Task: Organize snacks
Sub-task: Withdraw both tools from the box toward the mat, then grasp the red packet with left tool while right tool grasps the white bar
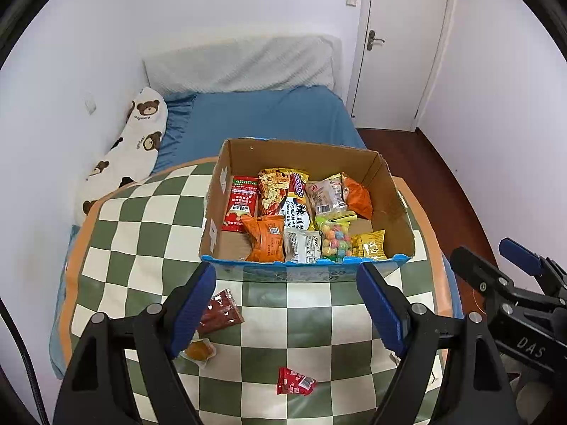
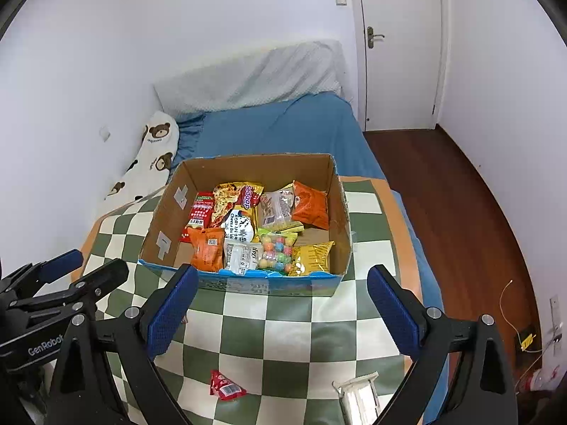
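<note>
Brown corrugated cardboard box with a torn blue printed rim sits open on a green-and-cream checkered cloth spread over the counter, toward its far edge. Inside lie many snack packets: a red flat packet against the box's left wall, a pizza-print bag, two orange crinkled bags, a clear bag of coloured candy balls, a yellow foil packet and white-labelled packs.

On the cloth nearer the cameras lie loose snacks: a small red wrapped candy, a dark red sausage-stick packet partly behind the left tool's finger, a round orange jelly cup just beside it, and, in the right wrist view, a silver-white wrapper at the bottom edge.

Left tool hovers above the cloth with its blue-padded fingers spread wide, nothing between them. Right tool is likewise spread wide and empty.

Beyond the counter are a blue-sheeted bed, a bear-print pillow and a white door.
</note>
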A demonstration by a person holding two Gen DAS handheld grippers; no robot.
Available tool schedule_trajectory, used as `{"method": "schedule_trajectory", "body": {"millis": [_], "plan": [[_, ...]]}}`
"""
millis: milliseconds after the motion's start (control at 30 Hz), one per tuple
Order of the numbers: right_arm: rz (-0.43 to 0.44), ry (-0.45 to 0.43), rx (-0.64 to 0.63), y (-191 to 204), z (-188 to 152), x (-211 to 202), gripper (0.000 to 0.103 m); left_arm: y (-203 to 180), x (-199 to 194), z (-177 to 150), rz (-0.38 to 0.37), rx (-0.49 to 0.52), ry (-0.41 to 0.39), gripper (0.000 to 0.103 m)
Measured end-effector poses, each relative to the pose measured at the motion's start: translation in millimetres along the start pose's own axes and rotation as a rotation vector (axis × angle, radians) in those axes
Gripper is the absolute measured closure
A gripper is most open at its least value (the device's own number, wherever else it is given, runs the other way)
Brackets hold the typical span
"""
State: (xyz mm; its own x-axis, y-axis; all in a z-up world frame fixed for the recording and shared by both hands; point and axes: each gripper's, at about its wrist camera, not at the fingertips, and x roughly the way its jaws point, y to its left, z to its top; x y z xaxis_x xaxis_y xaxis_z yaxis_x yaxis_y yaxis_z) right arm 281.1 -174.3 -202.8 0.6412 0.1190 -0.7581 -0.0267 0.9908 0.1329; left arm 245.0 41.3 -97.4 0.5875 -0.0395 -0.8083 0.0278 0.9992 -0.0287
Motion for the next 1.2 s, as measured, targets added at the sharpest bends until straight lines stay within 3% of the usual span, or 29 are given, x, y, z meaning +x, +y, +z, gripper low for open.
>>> {"method": "schedule_trajectory", "body": {"millis": [167, 300, 500, 633, 867, 933, 967, 1033, 1200], "plan": [[0.01, 0.036, 0.023, -6, -12, 3, 0.005, 0, 1, -9, -0.007, -0.003, 0.024, 0.022], [0.018, 0.141, 0.078, -27, -40, 21, 0.005, 4, 24, -29, -0.011, -0.004, 0.112, 0.022], [-0.042, 0.373, 0.148, -75, -107, 76, 0.005, 5, 92, -84, -0.006, 0.015, 0.353, 0.022], [-0.049, 0.534, 0.181, -106, -153, 116, 0.005, 0, 141, -125, -0.053, 0.019, 0.534, 0.022], [-0.085, 0.65, 0.178, -131, -201, 153, 0.005, -15, 201, -171, -0.094, 0.021, 0.732, 0.022], [-0.074, 0.658, 0.184, -136, -210, 160, 0.022, -18, 214, -181, -0.104, 0.008, 0.764, 0.026], [-0.073, 0.674, 0.184, -137, -214, 163, 0.043, -18, 218, -185, -0.105, 0.001, 0.774, 0.031], [-0.072, 0.684, 0.203, -139, -224, 170, 0.044, -20, 224, -193, -0.123, -0.024, 0.801, 0.046], [0.039, 0.678, 0.335, -131, -230, 172, 0.045, -20, 224, -198, -0.141, -0.044, 0.803, 0.047]]}}
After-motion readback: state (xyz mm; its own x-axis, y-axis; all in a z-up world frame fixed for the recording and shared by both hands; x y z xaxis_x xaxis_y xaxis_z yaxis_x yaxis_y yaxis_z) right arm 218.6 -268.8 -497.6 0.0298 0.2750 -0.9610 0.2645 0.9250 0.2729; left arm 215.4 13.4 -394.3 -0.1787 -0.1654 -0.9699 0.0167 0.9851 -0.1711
